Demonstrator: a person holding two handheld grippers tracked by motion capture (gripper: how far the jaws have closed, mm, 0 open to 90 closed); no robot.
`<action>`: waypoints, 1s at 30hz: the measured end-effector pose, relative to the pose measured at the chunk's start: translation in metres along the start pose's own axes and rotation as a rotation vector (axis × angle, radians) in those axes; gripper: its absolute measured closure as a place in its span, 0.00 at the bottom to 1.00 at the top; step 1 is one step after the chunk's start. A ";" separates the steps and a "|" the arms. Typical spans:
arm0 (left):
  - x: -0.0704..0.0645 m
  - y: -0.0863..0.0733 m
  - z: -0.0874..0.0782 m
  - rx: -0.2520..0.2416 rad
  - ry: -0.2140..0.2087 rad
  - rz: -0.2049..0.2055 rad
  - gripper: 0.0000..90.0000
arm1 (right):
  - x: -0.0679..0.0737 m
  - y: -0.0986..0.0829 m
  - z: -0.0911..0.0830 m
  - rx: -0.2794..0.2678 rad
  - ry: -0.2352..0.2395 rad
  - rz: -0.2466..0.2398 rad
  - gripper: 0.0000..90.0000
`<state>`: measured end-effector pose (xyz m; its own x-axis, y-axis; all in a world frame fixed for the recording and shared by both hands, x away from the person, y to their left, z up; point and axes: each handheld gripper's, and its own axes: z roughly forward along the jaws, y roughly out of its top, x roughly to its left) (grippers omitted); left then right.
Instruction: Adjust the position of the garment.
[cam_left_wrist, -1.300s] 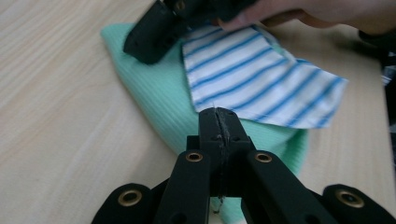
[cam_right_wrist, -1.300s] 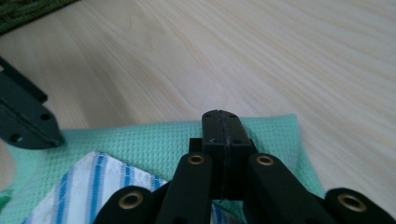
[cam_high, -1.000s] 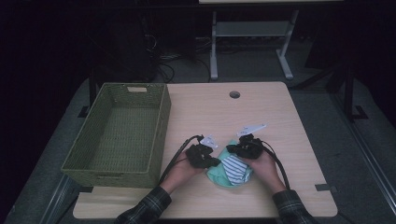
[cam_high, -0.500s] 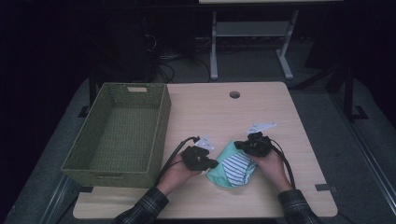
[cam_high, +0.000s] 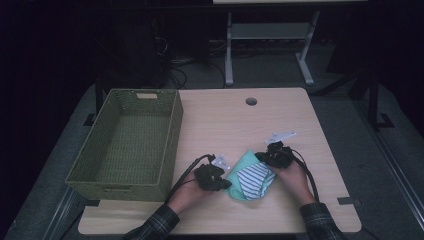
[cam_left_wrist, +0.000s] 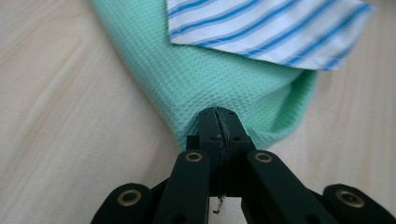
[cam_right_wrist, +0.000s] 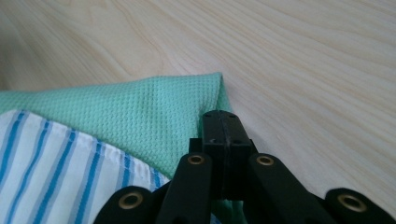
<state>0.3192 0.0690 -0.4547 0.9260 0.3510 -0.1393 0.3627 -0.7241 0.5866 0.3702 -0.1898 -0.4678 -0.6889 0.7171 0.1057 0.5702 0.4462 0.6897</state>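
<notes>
A mint-green waffle cloth (cam_high: 243, 164) lies on the wooden table (cam_high: 225, 125) with a blue-and-white striped cloth (cam_high: 254, 179) on top of it. My left gripper (cam_high: 223, 183) is shut on the green cloth's near-left edge (cam_left_wrist: 219, 88). My right gripper (cam_high: 261, 157) is shut on the green cloth's far-right corner (cam_right_wrist: 187, 116). In the left gripper view the striped cloth (cam_left_wrist: 261, 28) lies beyond the pinched fold. In the right gripper view the striped cloth (cam_right_wrist: 51, 163) lies at the lower left.
An empty green woven basket (cam_high: 127, 142) stands at the table's left side. A round cable hole (cam_high: 251, 101) is near the far edge. Beyond the table stands a white frame (cam_high: 270, 35) on the dark floor.
Both grippers have spread slightly apart, the right one moving right and away, stretching the green cloth between them. The cloths lie flatter than before.
</notes>
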 end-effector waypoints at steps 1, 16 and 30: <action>0.001 0.001 0.001 -0.009 0.008 -0.012 0.99 | 0.000 0.000 0.000 0.001 -0.003 0.004 1.00; 0.036 0.026 0.014 -0.020 0.100 -0.057 1.00 | -0.009 -0.015 -0.023 0.054 -0.055 0.009 1.00; 0.065 0.044 0.026 -0.045 0.119 -0.087 0.99 | -0.014 -0.039 -0.047 0.058 -0.026 0.038 1.00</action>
<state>0.3985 0.0445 -0.4585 0.8711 0.4815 -0.0970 0.4338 -0.6616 0.6116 0.3363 -0.2422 -0.4630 -0.6548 0.7475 0.1115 0.6213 0.4484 0.6425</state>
